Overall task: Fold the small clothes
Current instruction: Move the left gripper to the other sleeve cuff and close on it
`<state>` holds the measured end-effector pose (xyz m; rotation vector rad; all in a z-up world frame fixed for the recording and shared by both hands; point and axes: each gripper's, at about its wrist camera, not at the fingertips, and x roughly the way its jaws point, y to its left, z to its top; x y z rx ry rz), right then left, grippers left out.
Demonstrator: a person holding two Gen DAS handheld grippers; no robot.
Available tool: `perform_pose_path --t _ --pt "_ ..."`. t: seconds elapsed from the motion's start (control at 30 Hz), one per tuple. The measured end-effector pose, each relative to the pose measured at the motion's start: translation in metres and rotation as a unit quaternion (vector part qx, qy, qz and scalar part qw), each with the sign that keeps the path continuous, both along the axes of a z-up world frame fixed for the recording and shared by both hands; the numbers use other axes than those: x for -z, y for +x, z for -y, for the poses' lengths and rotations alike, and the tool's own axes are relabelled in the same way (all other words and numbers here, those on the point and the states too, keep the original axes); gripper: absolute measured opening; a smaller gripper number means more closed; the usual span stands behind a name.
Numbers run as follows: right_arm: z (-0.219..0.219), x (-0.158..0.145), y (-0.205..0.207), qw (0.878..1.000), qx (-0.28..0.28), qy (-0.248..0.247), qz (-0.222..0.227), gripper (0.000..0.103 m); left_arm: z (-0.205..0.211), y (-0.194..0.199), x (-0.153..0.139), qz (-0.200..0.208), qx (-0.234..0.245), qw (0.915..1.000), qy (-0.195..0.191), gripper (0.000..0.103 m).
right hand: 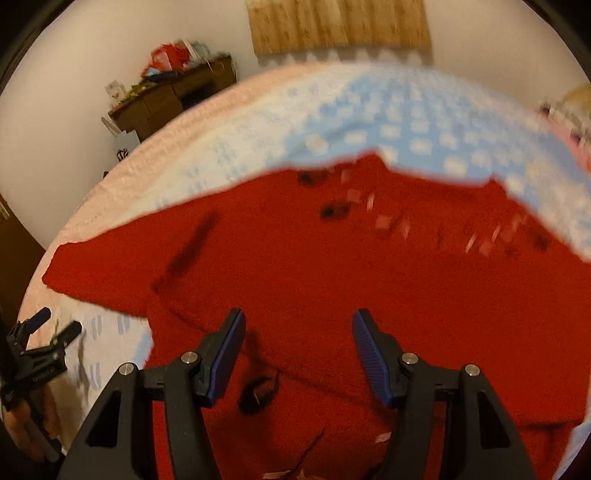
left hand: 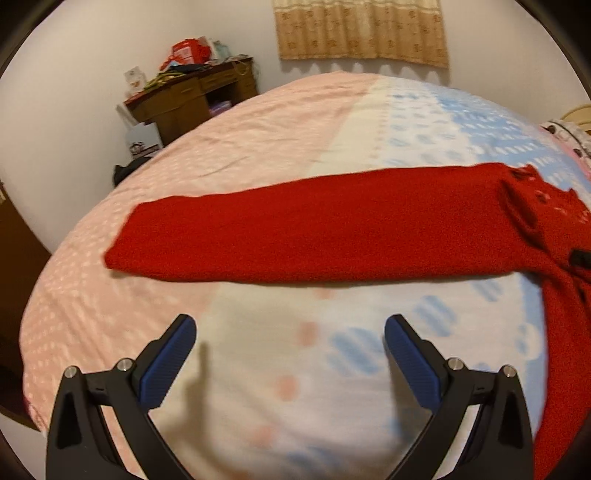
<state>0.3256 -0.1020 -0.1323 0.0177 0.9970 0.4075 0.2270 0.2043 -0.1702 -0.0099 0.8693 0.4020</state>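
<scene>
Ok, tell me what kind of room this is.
Most likely a home bedroom. A red sweater lies spread on a bed with a pink, white and blue cover, a cluttered wooden desk stands against the wall, and a short curtain hangs above.

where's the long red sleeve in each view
Left wrist: the red sleeve stretches across the middle, beyond the open left gripper.
Right wrist: the sleeve runs out to the left, past the open right gripper.
Shared landmark: the wooden desk, upper left in both.
</scene>
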Motion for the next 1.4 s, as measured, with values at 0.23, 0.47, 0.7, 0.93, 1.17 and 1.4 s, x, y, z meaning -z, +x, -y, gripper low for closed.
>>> perform_pose_path --t 0.23,0.47,0.7,0.93,1.17,1.4 --pt "-0.034 0.001 -0.025 0.997 -0.038 -0.047 0.046 0.064 -0.076 -0.012 -0.011 -0.001 -0.088 0.9956 0.034 0.103" --pt "-0.039 0.015 -0.037 0.989 -0.05 -0.103 0.091 0.078 -0.158 -0.012 -0.02 0.018 -0.183 0.9826 0.028 0.101" --pt "-0.034 0.017 -0.037 0.991 -0.042 -0.094 0.09 0.082 -0.185 0.008 -0.015 0.03 -0.183 0.9821 -0.036 0.088" --pt "-0.034 0.017 -0.039 0.99 -0.04 -0.092 0.094 0.082 -0.172 0.029 -0.005 0.026 -0.161 0.985 -0.056 0.077" --pt "-0.033 0.017 -0.04 0.99 -0.039 -0.094 0.097 0.083 -0.162 0.037 -0.001 0.03 -0.143 0.9879 -0.051 0.056" --pt "-0.034 0.017 -0.041 0.99 -0.037 -0.096 0.1 0.083 -0.147 0.039 0.001 0.039 -0.104 0.9925 -0.051 0.039"
